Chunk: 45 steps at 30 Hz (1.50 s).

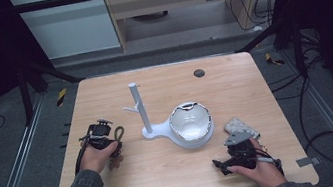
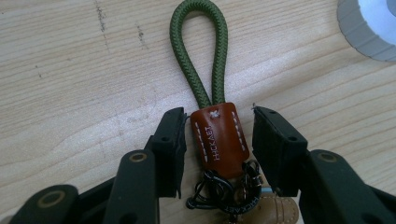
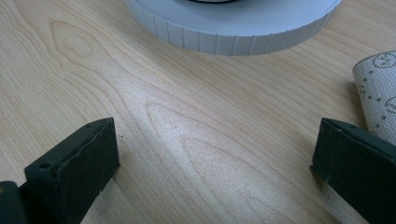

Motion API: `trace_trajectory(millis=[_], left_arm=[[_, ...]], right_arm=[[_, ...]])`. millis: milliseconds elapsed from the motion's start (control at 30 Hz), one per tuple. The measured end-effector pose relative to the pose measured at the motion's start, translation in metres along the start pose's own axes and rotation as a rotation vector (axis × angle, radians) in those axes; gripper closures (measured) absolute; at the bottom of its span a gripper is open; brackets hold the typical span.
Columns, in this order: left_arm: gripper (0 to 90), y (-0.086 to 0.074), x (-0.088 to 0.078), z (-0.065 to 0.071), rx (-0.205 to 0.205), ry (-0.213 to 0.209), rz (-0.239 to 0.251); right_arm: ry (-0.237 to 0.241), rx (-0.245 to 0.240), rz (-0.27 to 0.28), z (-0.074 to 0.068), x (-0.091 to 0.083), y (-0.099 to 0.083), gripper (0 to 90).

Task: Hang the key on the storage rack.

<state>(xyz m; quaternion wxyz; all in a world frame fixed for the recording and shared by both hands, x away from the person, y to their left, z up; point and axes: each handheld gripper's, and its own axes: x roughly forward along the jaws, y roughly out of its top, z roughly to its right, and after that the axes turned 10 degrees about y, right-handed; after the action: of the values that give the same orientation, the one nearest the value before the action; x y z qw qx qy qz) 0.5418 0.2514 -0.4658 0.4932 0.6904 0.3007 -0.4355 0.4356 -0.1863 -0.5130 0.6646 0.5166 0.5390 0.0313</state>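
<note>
- Light wood grain covers the table (image 1: 234, 88), which is framed by dark floor and black rails in the high view.
- Near the table's nine o'clock edge, the left gripper (image 1: 111, 143) is held in a hand with a grey sleeve.
- A keychain strap (image 2: 212, 109) is seen in the left gripper view, lying flat on the wood between the two black jaws.
- Its green cord loop (image 2: 200, 51) stretches away towards twelve o'clock, beyond the jaw tips.
- Its brown leather tab (image 2: 219, 140) lies in the gap; a thin slit of wood is seen at the nine o'clock jaw and a wider one at the three o'clock jaw, so the tab is flanked but not yet pinched.
- Black metal rings (image 2: 224, 191) and a tan leather piece (image 2: 275, 210) are seen at six o'clock of the tab, close to the gripper body.
- At centre stands a white stand (image 1: 145, 122) with a shiny bowl (image 1: 190, 120); its base edge shows at two o'clock of the strap.
- Near the table's five o'clock corner the right gripper (image 1: 225, 157) is held low, its jaws spread wide over bare wood.
- A patterned cloth (image 3: 380, 91) lies at its three o'clock.
</note>
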Motion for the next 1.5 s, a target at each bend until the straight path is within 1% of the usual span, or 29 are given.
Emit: trace_trajectory(millis=[100, 167, 233, 500, 633, 733, 867, 967, 1033, 1167, 1300, 1500], left_arm=[[56.0, 0.0, 0.001, 0.0, 0.007, 0.006, 0.005], [57.0, 0.0, 0.001, 0.001, 0.002, 0.003, 0.009], [58.3, 0.0, 0.001, 0.001, 0.017, 0.004, 0.007], [60.2, 0.001, 0.002, 0.004, 0.033, 0.014, 0.008], [60.8, 0.001, 0.003, 0.004, 0.031, 0.017, 0.011], [61.9, 0.001, 0.004, 0.005, 0.045, 0.021, 0.012], [63.7, 0.002, 0.004, 0.005, 0.052, 0.019, 0.014], [65.6, 0.001, 0.004, 0.005, 0.065, 0.02, 0.017], [65.6, 0.001, 0.004, 0.005, 0.068, 0.013, 0.016], [65.7, 0.001, 0.001, 0.005, 0.068, 0.005, 0.028], [65.8, 0.0, -0.001, 0.003, 0.065, 0.006, 0.041], [65.8, -0.005, -0.013, -0.002, 0.059, -0.004, 0.092]], right_arm=[[-0.001, 0.0, -0.001, 0.0, 0.0, 0.0, 0.5], [0.001, 0.0, -0.001, 0.0, 0.0, 0.0, 0.5], [0.0, -0.001, -0.001, 0.0, 0.0, 0.0, 0.5], [0.001, -0.003, -0.001, 0.0, 0.0, 0.0, 0.5], [0.002, -0.004, -0.001, 0.0, 0.0, 0.0, 0.5], [0.003, -0.005, -0.001, 0.0, 0.0, 0.0, 0.5], [0.003, -0.005, 0.001, 0.0, 0.0, 0.0, 0.5], [0.004, -0.007, -0.001, 0.0, -0.001, -0.001, 0.5], [0.004, -0.006, -0.001, 0.0, -0.001, -0.001, 0.5], [0.004, -0.006, -0.001, 0.0, -0.001, -0.001, 0.5], [0.004, -0.006, -0.001, 0.0, -0.001, -0.001, 0.5], [0.004, -0.006, -0.001, 0.0, -0.001, -0.001, 0.5]])
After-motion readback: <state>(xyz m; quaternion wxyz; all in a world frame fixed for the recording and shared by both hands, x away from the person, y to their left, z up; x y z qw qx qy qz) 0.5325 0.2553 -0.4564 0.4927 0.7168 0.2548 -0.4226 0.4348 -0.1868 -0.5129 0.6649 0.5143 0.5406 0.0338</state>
